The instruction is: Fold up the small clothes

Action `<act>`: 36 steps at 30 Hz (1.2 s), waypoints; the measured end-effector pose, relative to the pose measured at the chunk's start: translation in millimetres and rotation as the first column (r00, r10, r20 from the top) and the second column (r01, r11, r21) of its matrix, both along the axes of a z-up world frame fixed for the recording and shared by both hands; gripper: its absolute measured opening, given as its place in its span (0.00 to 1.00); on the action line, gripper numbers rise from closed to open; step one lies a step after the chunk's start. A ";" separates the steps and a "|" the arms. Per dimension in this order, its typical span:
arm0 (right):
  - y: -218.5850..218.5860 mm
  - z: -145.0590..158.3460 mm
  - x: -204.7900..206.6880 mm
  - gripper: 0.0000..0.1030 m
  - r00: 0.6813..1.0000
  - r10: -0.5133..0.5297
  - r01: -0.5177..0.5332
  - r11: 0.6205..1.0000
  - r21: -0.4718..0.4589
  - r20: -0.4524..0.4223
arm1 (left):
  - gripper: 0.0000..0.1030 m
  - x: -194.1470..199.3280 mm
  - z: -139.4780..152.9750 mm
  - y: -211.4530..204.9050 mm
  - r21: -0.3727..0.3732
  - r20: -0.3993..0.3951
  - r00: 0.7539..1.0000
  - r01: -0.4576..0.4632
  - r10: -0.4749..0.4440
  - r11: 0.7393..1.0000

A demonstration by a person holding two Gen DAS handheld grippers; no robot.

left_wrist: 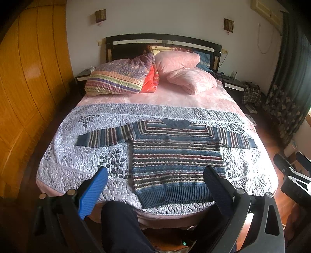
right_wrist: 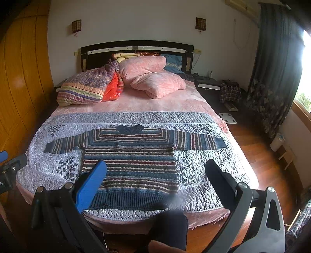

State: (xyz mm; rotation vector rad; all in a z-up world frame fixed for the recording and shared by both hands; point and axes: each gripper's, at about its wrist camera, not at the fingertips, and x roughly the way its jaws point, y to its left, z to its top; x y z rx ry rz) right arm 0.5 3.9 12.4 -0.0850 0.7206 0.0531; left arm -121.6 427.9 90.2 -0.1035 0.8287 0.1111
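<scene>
One sweater, striped in blue, dark red and white, is laid flat on the quilt at the foot of the bed, with its collar toward the headboard, its ribbed hem at the near edge and its two sleeves stretched out to either side. Nothing is folded yet. Two grippers are held above the near edge of the bed, clear of the cloth. The left gripper is seen with its two fingers spread wide, one blue and one black, and nothing is held between them; the sweater's lower half shows in the gap. The right gripper is likewise spread wide and empty, with one blue and one black finger, and the sweater's hem lies below it. Four pillows can be counted with certainty at the head of the bed: one patterned purple pillow, one red and two pink, with further bedding behind that cannot be made out. Two wall lamps are mounted above the headboard. A wardrobe stands to the left and one curtain hangs at the right. A dark trouser leg is seen below each camera.
</scene>
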 end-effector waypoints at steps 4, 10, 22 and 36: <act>-0.5 0.6 1.7 0.98 1.000 -0.002 0.002 1.000 -0.003 0.003 | 0.96 -0.7 2.8 0.9 -0.003 0.006 1.000 -0.001 0.001 1.000; -4.9 -1.0 -3.1 0.98 1.000 -0.009 0.009 1.000 -0.002 0.015 | 0.96 -2.1 3.2 -0.1 -0.003 0.009 1.000 -0.003 0.003 1.000; -19.8 -17.4 18.2 0.98 0.999 -0.024 0.025 1.000 -0.016 0.048 | 0.96 9.3 -4.7 -2.7 0.005 0.066 0.998 -0.023 0.023 1.000; -239.6 -199.6 202.0 0.98 0.931 -0.233 0.337 0.845 0.414 -0.282 | 0.96 138.7 -124.1 3.2 -0.226 -0.019 0.991 0.125 -0.133 0.966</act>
